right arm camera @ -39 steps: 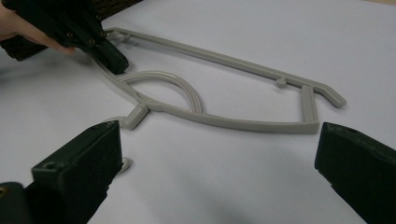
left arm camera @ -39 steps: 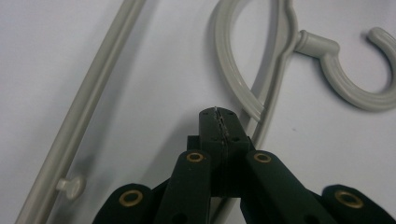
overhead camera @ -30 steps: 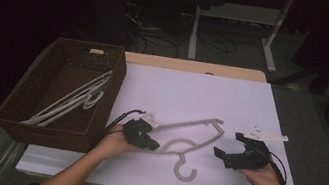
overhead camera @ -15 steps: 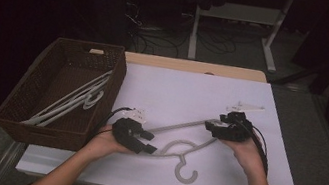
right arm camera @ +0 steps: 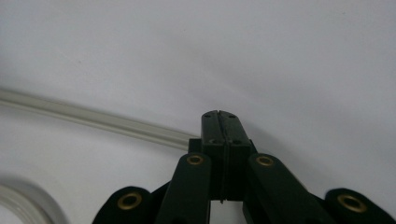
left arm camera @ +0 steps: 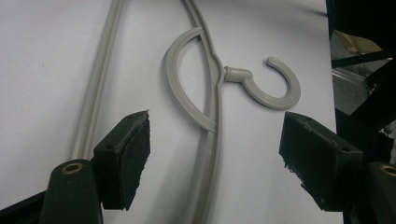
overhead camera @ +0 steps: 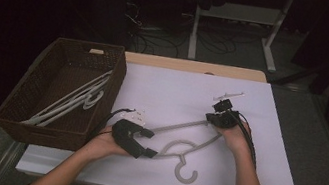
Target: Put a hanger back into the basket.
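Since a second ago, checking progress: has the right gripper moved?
Yes. The right gripper has gone left and away from the person, toward the basket, onto the hanger's end.

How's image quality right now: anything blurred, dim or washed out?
High view: room dark, white table evenly lit, hanger clear. Left gripper view: hanger hook sharp, no glare. Right gripper view: shut right gripper in focus, hanger bar soft, pale against the white.

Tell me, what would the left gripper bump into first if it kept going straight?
Probably the grey hanger: the open left gripper points along it, its neck and hook lying just ahead on the white table.
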`<state>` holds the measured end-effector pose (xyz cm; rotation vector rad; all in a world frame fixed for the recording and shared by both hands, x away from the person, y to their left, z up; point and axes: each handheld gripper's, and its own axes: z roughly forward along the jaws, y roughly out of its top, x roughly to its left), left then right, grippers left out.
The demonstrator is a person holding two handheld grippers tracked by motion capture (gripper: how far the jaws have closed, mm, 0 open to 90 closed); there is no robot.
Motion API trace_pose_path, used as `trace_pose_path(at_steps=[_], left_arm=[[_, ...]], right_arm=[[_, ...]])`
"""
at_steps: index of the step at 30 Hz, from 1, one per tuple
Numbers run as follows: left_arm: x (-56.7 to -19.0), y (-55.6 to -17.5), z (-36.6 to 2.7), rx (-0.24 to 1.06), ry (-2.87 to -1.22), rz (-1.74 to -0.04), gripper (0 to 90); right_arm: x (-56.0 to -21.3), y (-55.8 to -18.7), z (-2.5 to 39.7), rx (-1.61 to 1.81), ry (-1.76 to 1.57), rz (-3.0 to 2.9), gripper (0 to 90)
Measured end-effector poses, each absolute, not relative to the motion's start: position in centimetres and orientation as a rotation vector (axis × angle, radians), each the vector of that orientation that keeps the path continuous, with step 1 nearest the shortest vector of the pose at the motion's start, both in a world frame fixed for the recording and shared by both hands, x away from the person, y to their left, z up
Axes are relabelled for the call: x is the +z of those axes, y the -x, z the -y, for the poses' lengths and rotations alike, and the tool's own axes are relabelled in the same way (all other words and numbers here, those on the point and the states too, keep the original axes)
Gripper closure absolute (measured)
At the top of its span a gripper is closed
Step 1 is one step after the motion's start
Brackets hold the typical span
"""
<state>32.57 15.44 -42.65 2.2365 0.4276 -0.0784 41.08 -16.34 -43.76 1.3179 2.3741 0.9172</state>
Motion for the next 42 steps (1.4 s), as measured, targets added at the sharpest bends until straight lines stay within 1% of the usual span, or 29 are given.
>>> trace_pose_path(at_steps=[10, 25, 31, 35, 38, 40, 42], left_arm=[[-42.7, -32.5, -15.3, -0.078, -2.243, -0.42, 25.0], [-44.1, -32.4, -12.9, -0.054, -2.406, -0.303, 38.4], [-44.5, -32.5, -12.3, -0.045, -2.451, -0.275, 50.7], [-44.6, -32.5, -11.5, -0.021, -2.49, -0.239, 62.1], [-44.6, -32.4, -11.3, 0.02, -2.517, -0.217, 68.0], [-44.6, -32.4, -11.2, 0.04, -2.522, -0.207, 73.9], [-44.7, -32.5, -11.1, 0.032, -2.524, -0.19, 80.6]], right_arm=[[-44.7, -42.1, 15.4, 0.817, -1.328, -2.418, 89.1], [-44.4, -42.5, 14.7, 0.728, -1.353, -2.446, 89.6], [-44.3, -42.7, 14.8, 0.725, -1.359, -2.456, 89.7], [-44.3, -42.7, 14.7, 0.719, -1.361, -2.458, 89.7], [-44.3, -42.7, 14.7, 0.718, -1.361, -2.456, 89.7], [-44.3, -42.7, 14.7, 0.716, -1.359, -2.458, 89.7], [-44.3, -42.7, 14.7, 0.714, -1.352, -2.46, 89.7]])
